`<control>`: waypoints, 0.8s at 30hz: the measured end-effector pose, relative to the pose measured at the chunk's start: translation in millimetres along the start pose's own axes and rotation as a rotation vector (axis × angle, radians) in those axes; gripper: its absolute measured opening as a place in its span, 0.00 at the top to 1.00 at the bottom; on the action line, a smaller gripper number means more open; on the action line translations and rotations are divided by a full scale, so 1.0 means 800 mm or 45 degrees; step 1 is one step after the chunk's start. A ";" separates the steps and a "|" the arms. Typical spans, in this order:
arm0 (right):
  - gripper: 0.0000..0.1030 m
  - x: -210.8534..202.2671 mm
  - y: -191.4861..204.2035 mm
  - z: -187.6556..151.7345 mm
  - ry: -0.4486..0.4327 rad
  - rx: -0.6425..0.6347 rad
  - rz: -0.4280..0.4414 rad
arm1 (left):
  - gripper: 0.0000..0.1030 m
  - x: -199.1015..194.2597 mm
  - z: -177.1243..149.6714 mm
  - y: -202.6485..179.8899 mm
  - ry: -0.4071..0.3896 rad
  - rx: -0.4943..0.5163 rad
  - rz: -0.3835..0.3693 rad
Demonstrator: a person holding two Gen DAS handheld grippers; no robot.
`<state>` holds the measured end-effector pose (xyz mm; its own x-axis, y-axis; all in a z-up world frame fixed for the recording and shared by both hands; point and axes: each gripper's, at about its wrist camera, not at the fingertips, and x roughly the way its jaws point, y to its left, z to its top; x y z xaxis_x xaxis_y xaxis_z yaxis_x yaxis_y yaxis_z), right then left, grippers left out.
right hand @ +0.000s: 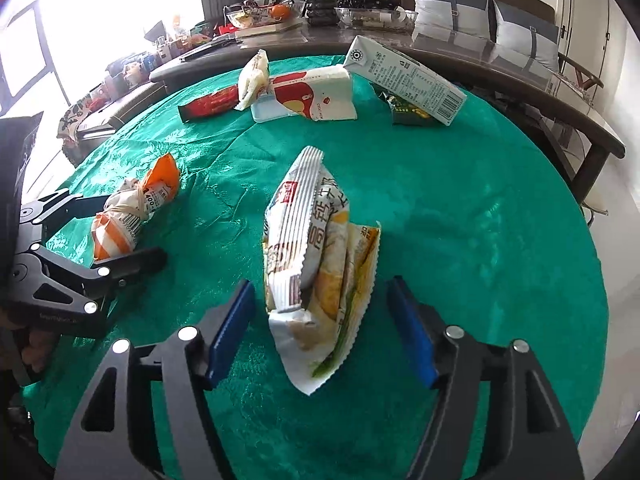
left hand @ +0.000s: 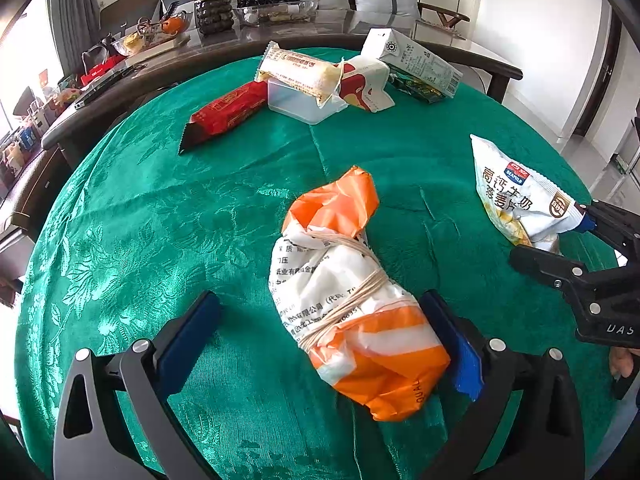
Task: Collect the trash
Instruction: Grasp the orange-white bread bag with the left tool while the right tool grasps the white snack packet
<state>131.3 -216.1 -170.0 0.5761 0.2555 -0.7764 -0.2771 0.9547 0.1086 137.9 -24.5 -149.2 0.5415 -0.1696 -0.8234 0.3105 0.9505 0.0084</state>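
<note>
My left gripper (left hand: 320,340) stands wide apart over the bench (left hand: 160,220), which wears a green cloth, and an orange and white bag (left hand: 352,304) tied round with string lies between its blue pads; the right-hand pad (left hand: 452,332) sits just beside the bag's flank, though I cannot tell whether it touches, and the left-hand pad is well clear of it. My right gripper (right hand: 320,328) is also apart, with a white snack bag (right hand: 316,264) lying lengthwise between its fingers and a gap on either side, so neither pad presses on it. In the left wrist view that snack bag (left hand: 516,196) lies at the right side of the cloth with my right gripper's black fingers (left hand: 552,268) around its near end. At the far edge of the cloth sits a cluster of other rubbish: a red wrapper (left hand: 228,114), a clear plastic tub (left hand: 300,100) with a cream bread wrapper (left hand: 300,70) lying across its top, a white pack with red print (left hand: 364,84) leaning on the tub, a white carton (left hand: 416,60) tilted on its side, and a dark green wrapper (left hand: 416,88) tucked under the carton
</note>
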 end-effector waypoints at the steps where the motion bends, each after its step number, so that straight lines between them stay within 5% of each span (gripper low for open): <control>1: 0.33 0.000 -0.003 0.002 -0.002 0.010 0.011 | 0.04 0.000 0.000 0.000 0.000 -0.001 0.001; 15: 0.25 0.000 0.001 0.000 0.006 -0.017 0.008 | 0.04 -0.001 -0.001 0.003 -0.004 -0.015 -0.013; 24: 0.30 -0.022 0.024 0.044 0.055 -0.089 0.028 | 0.04 -0.024 -0.007 0.020 0.001 -0.121 -0.173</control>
<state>143.1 -196.8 -132.2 0.5362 0.2677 -0.8005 -0.3427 0.9357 0.0834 127.8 -4.8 -136.5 0.4992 -0.2980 -0.8136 0.3056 0.9392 -0.1564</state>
